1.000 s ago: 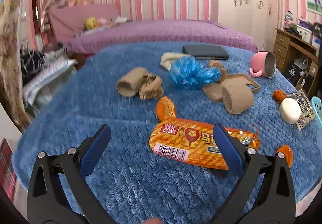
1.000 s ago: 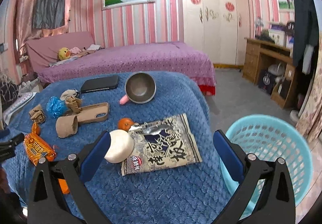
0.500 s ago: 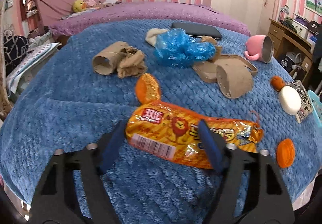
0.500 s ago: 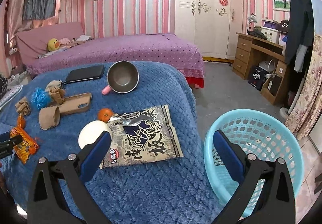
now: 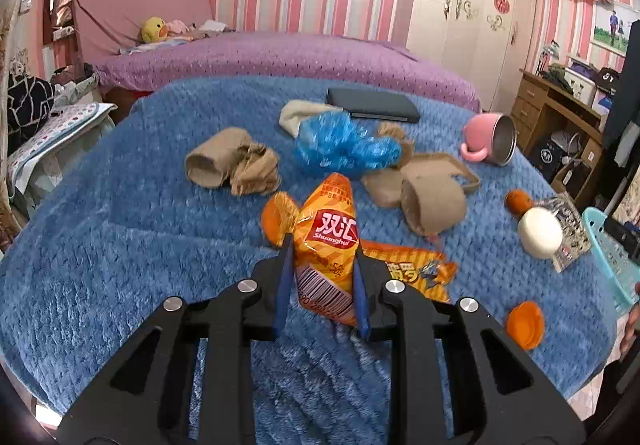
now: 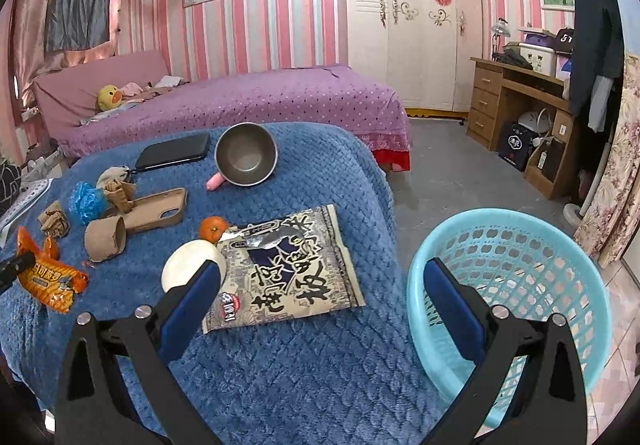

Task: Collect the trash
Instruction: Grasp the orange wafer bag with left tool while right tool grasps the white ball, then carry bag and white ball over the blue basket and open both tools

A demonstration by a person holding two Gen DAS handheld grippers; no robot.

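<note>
An orange snack wrapper (image 5: 334, 205) stands between the blue pads of my left gripper (image 5: 322, 245), whose jaws are closing and squeeze it so that it buckles upward off the blue blanket (image 5: 120, 245). The wrapper's other end (image 5: 412, 265) trails to the right. In the right wrist view the same wrapper (image 6: 48, 277) shows at the far left. My right gripper (image 6: 323, 267) is open and holds nothing, hovering over a black-and-white snack bag (image 6: 296, 285) and the rim of a light-blue basket (image 6: 520, 257).
On the blanket lie a blue plastic bag (image 5: 340, 147), two cardboard tubes (image 5: 216, 161) (image 5: 434, 205), crumpled brown paper (image 5: 256, 169), an orange cap (image 5: 525, 325), a white round object (image 6: 188, 265), a tangerine (image 6: 213, 228), a pink mug (image 5: 490, 139), a phone (image 5: 372, 105) and a phone case (image 6: 160, 207).
The left gripper's jaws went from wide open to closed around the orange wrapper, which rose from lying flat into a fold. The right gripper stayed open and nearly still.
</note>
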